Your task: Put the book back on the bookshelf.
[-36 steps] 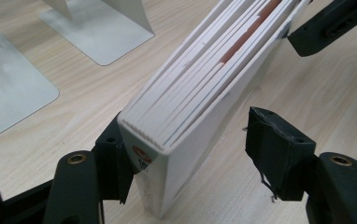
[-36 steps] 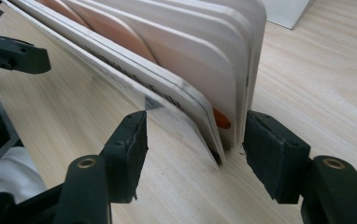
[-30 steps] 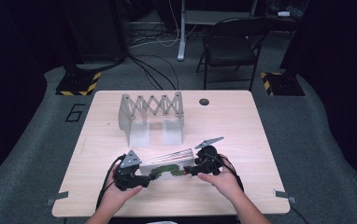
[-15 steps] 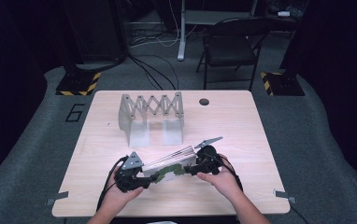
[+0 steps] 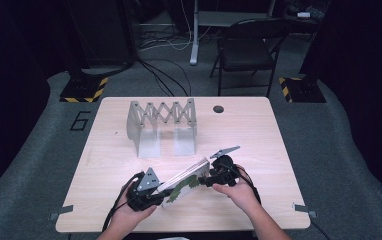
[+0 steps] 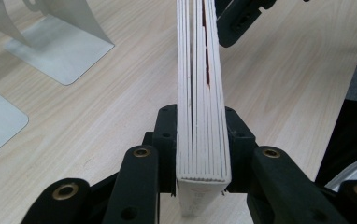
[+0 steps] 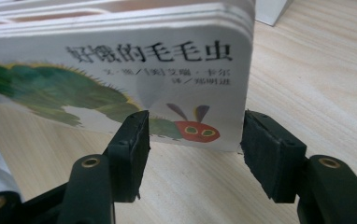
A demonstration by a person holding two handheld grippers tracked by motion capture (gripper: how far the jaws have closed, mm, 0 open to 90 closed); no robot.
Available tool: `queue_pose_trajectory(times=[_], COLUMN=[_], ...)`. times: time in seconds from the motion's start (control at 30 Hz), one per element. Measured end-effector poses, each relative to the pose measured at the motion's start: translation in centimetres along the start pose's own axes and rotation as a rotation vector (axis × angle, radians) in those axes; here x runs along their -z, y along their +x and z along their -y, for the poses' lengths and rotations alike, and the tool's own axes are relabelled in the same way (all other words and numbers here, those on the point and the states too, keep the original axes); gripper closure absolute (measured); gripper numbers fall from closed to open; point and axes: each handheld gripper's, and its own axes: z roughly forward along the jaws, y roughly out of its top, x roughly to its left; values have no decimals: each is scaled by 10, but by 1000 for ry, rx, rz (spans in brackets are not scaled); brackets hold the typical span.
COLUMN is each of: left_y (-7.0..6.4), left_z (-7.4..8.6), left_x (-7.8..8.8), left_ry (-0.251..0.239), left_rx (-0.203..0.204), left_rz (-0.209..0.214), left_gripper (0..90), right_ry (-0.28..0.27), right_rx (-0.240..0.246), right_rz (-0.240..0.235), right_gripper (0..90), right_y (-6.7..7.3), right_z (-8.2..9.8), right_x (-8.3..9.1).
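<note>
A thick board book [image 5: 185, 181] with a green caterpillar on its cover [image 7: 120, 70] stands tilted on its long edge near the table's front. My left gripper [image 5: 160, 196] is shut on its near end, a pad pressing each cover [image 6: 202, 93]. My right gripper [image 5: 208, 178] sits at the book's far end. In the right gripper view its jaws [image 7: 193, 135] stand apart before the lower corner of the cover. The left pad overlaps the cover and the right pad is past the book's edge; neither presses on it.
A grey metal expanding book rack [image 5: 163, 120] stands at the back middle of the wooden table [image 5: 259, 130], its base plates [image 6: 57, 46] left of the book. A dark cable hole [image 5: 218, 108] lies behind. A folding chair [image 5: 249, 45] stands beyond the table.
The book has risen from lying low between the grippers to standing tilted on edge. The left gripper has closed on its near end and shifted slightly up. The right hand stayed put.
</note>
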Motion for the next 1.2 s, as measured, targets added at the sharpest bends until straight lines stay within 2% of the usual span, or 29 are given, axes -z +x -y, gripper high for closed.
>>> queue_pose_trajectory(times=[0.07, 0.1, 0.2, 0.37, 0.47, 0.63, 0.7, 0.9, 0.93, 1.03, 1.1, 1.2], left_y=[-3, -4, -2, 9, 16, 24, 28, 36, 37, 36, 36, 36], left_z=[-2, -3, -4, 3, 5, 7, 8, 13, 13, 14, 13, 11], left_x=[2, 3, 7, 9, 11, 16, 19, 22, 22, 20, 21, 20], left_ry=[16, 22, 31, 19, 27, 50, 53, 56, 67, 56, 63, 54], left_rx=[-26, -44, -55, 12, 28, 48, 71, 86, 93, 96, 105, 100], left_rz=[-6, -17, -32, -57, -76, -64, -57, -75, -55, -80, -60, -62], left_gripper=[741, 743, 746, 747, 747, 747, 747, 739, 734, 707, 699, 681], right_ry=[4, 0, -8, -5, -5, -3, -4, -7, -4, -5, -4, -2], right_rx=[-28, -11, -26, -34, -33, -33, -35, -44, -47, -22, -21, -21], right_rz=[-3, -2, 3, 3, 5, 3, 1, 12, 10, 8, 11, 14], right_gripper=[419, 421, 422, 422, 422, 421, 422, 421, 421, 421, 421, 421], right_y=[0, -2, -2, -3, -4, -6, -7, -7, -7, -8, -8, -8], right_z=[0, 0, 0, 0, 1, 1, 2, 2, 2, 2, 2, 2], right_x=[0, 0, 1, 1, 1, 1, 1, 0, 0, -1, -1, -2])
